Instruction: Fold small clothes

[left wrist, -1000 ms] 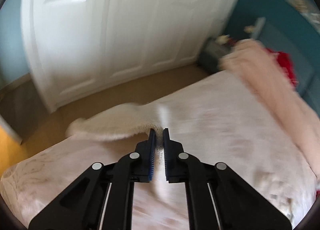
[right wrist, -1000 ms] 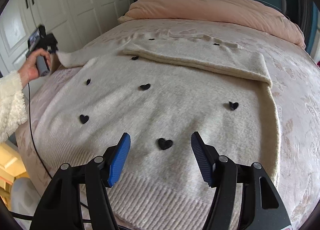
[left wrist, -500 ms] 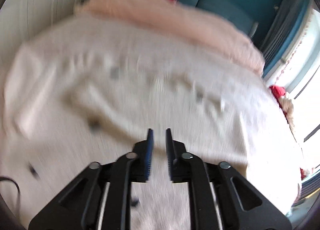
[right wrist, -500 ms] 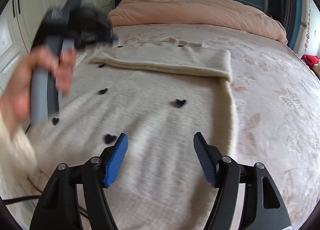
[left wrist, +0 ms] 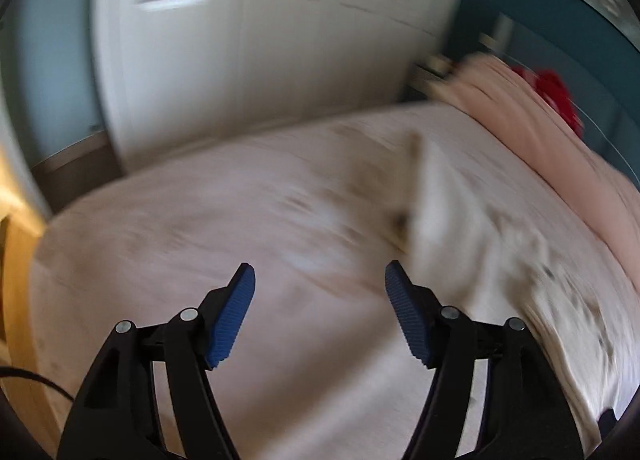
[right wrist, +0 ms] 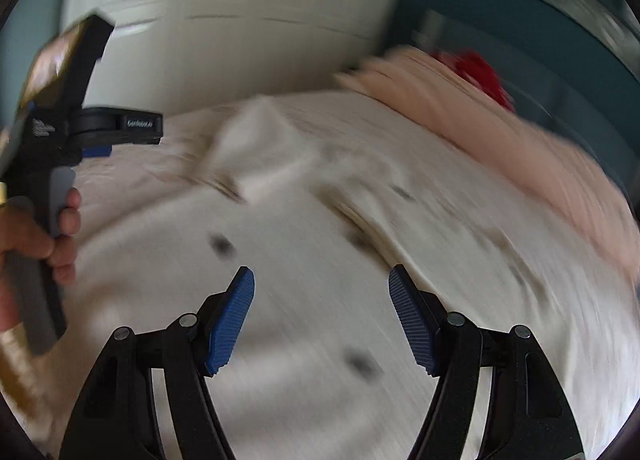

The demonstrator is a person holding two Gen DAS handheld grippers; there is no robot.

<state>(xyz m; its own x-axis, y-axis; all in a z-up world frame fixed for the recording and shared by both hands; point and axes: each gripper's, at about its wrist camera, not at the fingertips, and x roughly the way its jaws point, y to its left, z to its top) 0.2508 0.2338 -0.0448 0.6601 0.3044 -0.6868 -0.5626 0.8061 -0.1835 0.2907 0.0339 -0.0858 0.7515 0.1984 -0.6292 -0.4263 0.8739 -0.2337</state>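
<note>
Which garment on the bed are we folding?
Start at the bed with the peach duvet at its head. The cream sweater lies spread below it. Small dark spots on its knit set it apart from the bedspread.

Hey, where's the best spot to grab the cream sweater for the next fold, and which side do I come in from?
Probably the folded sleeve's raised edge on the cream sweater, coming in low from the left. It lifts off the bed, so a finger could slip under. Both left gripper and right gripper are open. Blur hides finer detail.
</note>
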